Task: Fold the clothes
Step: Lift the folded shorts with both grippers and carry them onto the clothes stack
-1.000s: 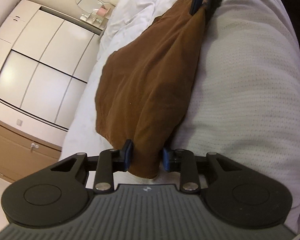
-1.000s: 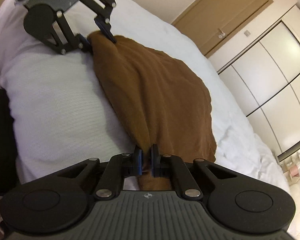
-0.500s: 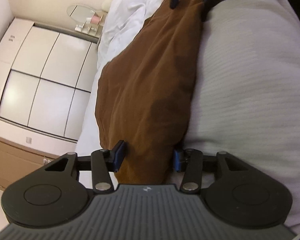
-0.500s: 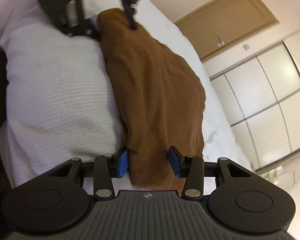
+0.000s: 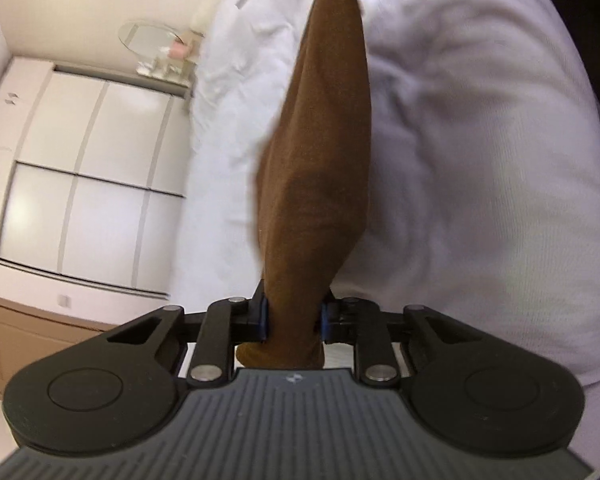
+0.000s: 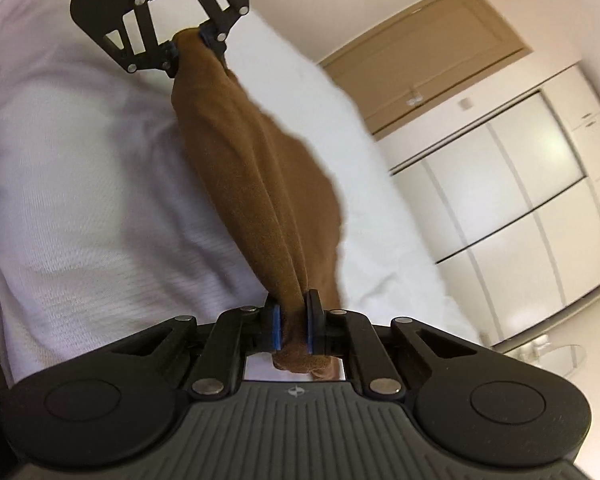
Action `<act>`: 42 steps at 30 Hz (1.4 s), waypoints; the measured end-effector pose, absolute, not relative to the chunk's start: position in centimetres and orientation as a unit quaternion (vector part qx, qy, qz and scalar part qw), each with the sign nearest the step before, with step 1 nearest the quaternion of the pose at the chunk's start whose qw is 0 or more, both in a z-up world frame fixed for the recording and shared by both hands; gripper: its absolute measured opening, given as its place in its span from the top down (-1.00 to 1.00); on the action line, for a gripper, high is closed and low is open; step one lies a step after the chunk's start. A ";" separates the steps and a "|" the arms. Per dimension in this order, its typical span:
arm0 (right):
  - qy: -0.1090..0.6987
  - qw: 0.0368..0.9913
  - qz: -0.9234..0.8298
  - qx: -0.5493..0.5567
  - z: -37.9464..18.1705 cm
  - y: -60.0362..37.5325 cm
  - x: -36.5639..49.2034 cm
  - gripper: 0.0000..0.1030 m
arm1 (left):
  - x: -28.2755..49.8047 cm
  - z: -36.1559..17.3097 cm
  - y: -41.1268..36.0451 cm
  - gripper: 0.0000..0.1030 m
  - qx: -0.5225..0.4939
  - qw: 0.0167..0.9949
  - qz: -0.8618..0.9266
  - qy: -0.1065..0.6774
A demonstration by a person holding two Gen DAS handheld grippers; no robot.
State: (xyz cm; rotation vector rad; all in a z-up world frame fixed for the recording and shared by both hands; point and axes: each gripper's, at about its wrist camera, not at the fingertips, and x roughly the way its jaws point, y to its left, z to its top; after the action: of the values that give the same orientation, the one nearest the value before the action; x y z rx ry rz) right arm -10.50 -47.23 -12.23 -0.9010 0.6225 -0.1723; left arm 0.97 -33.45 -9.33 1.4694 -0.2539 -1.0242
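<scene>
Lifted off the white bedding (image 5: pixel 480 160), the brown garment (image 5: pixel 320 184) now hangs bunched between left gripper (image 5: pixel 293 317) and right gripper (image 6: pixel 293 328), both closing tight on its ends; no writing legible.

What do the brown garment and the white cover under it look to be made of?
Brown garment: soft matte knit, probably cotton jersey; it bunches into soft folds between the two grippers and shows no sheen. White cover: textured knit or waffle-weave fabric, matte; fine ribbed rows show on its surface. The exact fibre of either cannot be told.
</scene>
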 end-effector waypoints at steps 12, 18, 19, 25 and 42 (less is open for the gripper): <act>0.257 0.861 -0.157 -0.411 -5.0 -46.8 -21.2 0.87 | -7.5 -2.8 -34.4 0.64 0.625 0.591 -0.475 -0.185; 0.263 0.855 -0.212 -0.394 -3.5 -47.9 -25.5 0.87 | -10.7 -1.2 -36.7 0.64 0.601 0.573 -0.514 -0.213; 0.266 0.853 -0.220 -0.392 -3.3 -48.1 -26.2 0.87 | -11.1 -1.1 -37.2 0.64 0.598 0.569 -0.521 -0.218; 0.289 0.836 -0.270 -0.379 -2.6 -49.6 -29.9 0.87 | -14.0 -1.4 -41.6 0.65 0.581 0.531 -0.565 -0.248; 0.291 0.758 -0.444 -0.379 1.5 -74.5 -34.5 0.88 | -18.1 2.4 -75.3 0.66 0.464 0.563 -0.558 -0.395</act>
State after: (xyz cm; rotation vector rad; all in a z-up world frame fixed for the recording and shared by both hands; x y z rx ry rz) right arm -34.49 -74.48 1.50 -0.8258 0.6335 -0.9683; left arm -18.14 -75.29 2.43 1.0927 -0.9306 -1.3125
